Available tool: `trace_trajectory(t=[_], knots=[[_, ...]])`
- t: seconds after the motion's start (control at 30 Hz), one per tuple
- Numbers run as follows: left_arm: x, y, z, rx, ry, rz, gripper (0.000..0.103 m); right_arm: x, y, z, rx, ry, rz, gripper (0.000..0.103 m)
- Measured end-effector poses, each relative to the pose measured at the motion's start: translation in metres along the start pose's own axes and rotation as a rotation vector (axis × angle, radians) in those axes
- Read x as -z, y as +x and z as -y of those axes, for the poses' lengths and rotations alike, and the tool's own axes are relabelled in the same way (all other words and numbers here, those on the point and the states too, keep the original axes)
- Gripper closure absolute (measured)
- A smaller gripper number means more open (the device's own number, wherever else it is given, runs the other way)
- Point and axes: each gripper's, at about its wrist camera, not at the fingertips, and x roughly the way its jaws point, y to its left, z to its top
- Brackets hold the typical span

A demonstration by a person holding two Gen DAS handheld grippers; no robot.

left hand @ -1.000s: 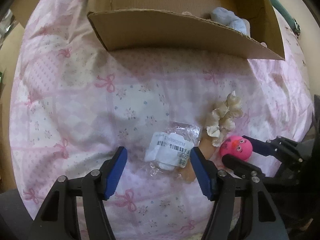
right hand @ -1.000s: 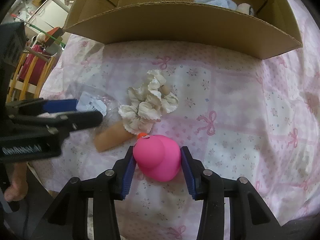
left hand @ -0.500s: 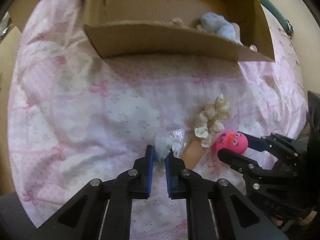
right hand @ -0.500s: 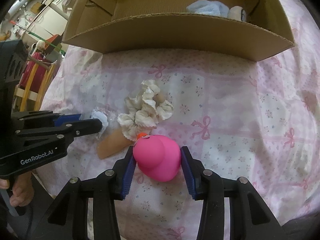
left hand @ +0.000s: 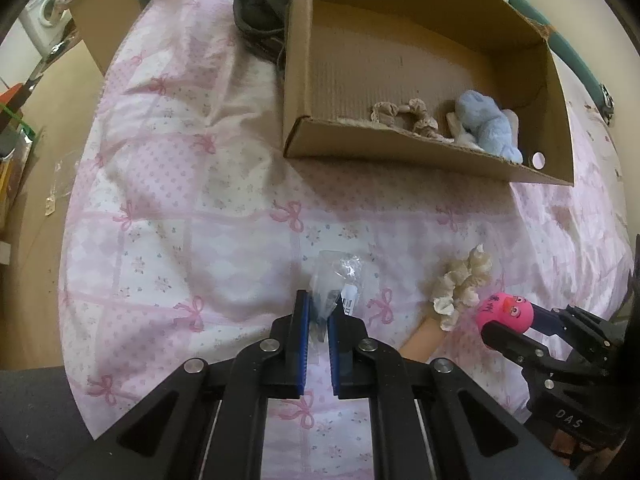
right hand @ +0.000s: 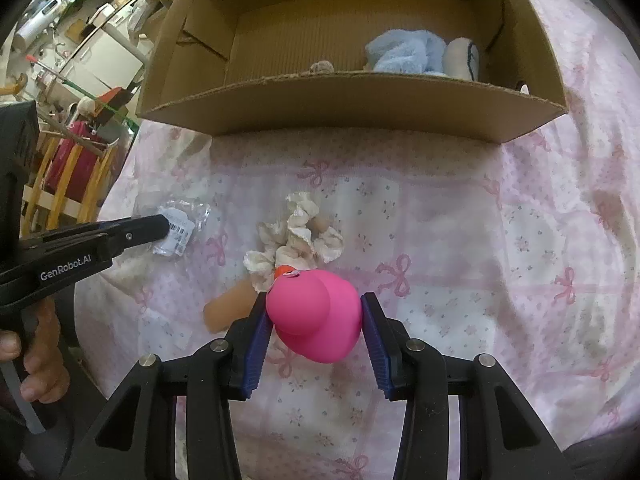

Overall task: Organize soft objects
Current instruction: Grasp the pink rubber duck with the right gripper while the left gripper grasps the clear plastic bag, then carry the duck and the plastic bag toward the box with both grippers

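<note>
My left gripper point(left hand: 319, 312) is shut on a clear plastic bag with a barcode label point(left hand: 340, 280) and holds it above the pink bedsheet; the bag also shows in the right wrist view point(right hand: 178, 232). My right gripper point(right hand: 314, 320) is shut on a pink rubber duck point(right hand: 316, 316), which also shows in the left wrist view point(left hand: 506, 314). A cream scrunchie point(right hand: 296, 236) lies over a tan cylinder point(right hand: 228, 308) just ahead of the duck. The open cardboard box point(left hand: 400, 156) holds a blue plush point(left hand: 486, 124) and a beige scrunchie point(left hand: 404, 114).
The bed has a pink sheet with bows point(left hand: 192, 200). A black shoe point(left hand: 262, 12) lies beside the box's left wall. Beyond the left bed edge stand wooden furniture and clutter point(right hand: 72, 152). A white rolled item point(right hand: 462, 58) lies in the box's right corner.
My left gripper closed on the plastic bag and lifted it off the sheet, and both grippers rose so the box interior shows. The right gripper kept its hold on the duck.
</note>
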Motion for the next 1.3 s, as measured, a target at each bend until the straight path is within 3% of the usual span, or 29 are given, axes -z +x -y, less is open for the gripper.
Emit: trace_trajectory(t=[0.2,0.37,0.73,1.0,1.3], knots=[[0.005,-0.012,0.019,0.0,0.064,0.058,0.096,-0.001,-0.016,0.001,0.013,0.002,0.066,0.057],[0.002,-0.034,0.019,0.01,0.056,0.154,0.096,-0.005,-0.045,0.001,-0.022,0.012,0.192,0.057],[-0.02,-0.088,0.026,0.056,0.033,0.31,0.096,-0.015,-0.078,0.0,-0.043,0.027,0.324,0.057],[-0.063,-0.107,0.045,0.048,0.068,0.373,0.096,-0.049,-0.105,0.015,-0.061,0.048,0.375,0.056],[-0.094,-0.082,0.066,-0.012,0.103,0.358,0.096,-0.096,-0.091,0.031,-0.061,0.04,0.384,0.056]])
